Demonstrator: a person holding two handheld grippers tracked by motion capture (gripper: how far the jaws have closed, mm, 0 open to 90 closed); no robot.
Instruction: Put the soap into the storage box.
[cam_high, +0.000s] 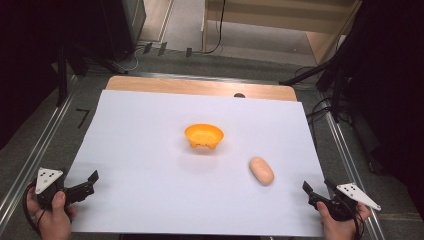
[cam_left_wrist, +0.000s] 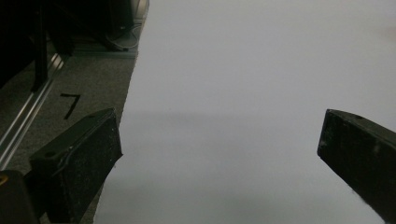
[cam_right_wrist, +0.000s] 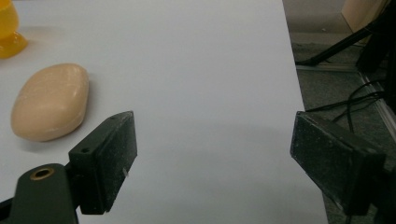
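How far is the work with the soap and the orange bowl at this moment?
Nothing looks done yet: the soap lies on the white sheet, apart from the orange bowl. Nothing is in hand; left gripper and right gripper are open at the near corners. Presumably, grasping and moving the soap remain.

Each hand grips a black handheld gripper. The left gripper (cam_high: 93, 181), at the lower left of the high view, carries a grey three-cornered plate dotted with small dark holes, and a black cable loops beside the left hand (cam_high: 51, 212). The right gripper (cam_high: 317, 191), at the lower right, bears the same kind of grey plate with dots, above the right hand (cam_high: 340, 225). In the gripper views the jaws are flat, matte black blocks with speckled, scuffed faces and squared corners; a brass-ringed hole sits in the black body at the lower left.
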